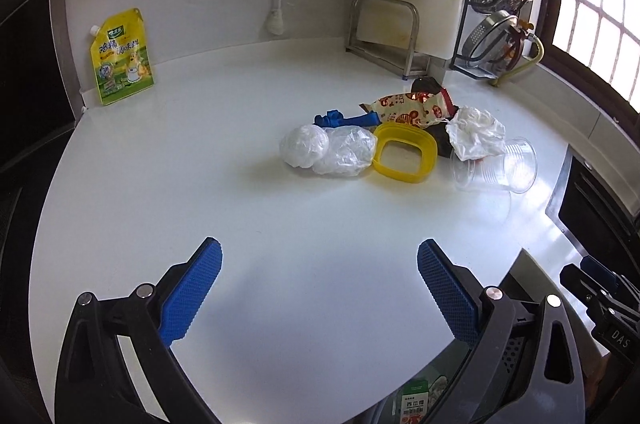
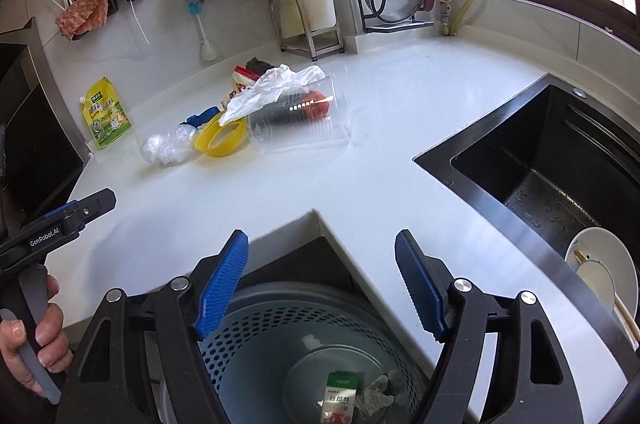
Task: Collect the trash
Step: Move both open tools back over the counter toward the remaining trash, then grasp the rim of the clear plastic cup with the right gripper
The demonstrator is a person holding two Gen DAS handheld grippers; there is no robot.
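Table (image 1: 248, 208) first: a broad white top that carries everything, with a black sink (image 2: 552, 160) cut into it on my right and a notch at the near edge where the grey perforated bin (image 2: 256, 356) stands below. Some rubbish already lies in that bin, a green-and-white packet (image 2: 340, 394) and a crumpled scrap beside it, so I judge the collecting is partly done and I am between loads.

What remains is one pile toward the back of the table, well apart from both my grippers. Largest is the clear plastic cup (image 2: 300, 122) lying on its side, with a white crumpled bag (image 2: 272, 88) draped over it. Touching those is a yellow plastic ring (image 1: 404, 154), then a ball of clear film (image 1: 328, 150) just beside the ring. Behind them lie a printed snack wrapper (image 1: 412, 108) and a small blue plastic piece (image 1: 346, 120). A yellow seasoning pouch (image 1: 120, 58) stands upright against the wall, away from the pile; whether it counts as trash I cannot say.

My left gripper (image 1: 320, 288) hovers over bare table with its jaws spread wide and nothing between them. My right gripper (image 2: 322, 282) hangs above the bin, jaws likewise released and empty.

Next, I think, is a reach forward to the pile. The film ball is nearest my left jaws and soft, so a light close should do; the cup may roll or crush if pinched hard.
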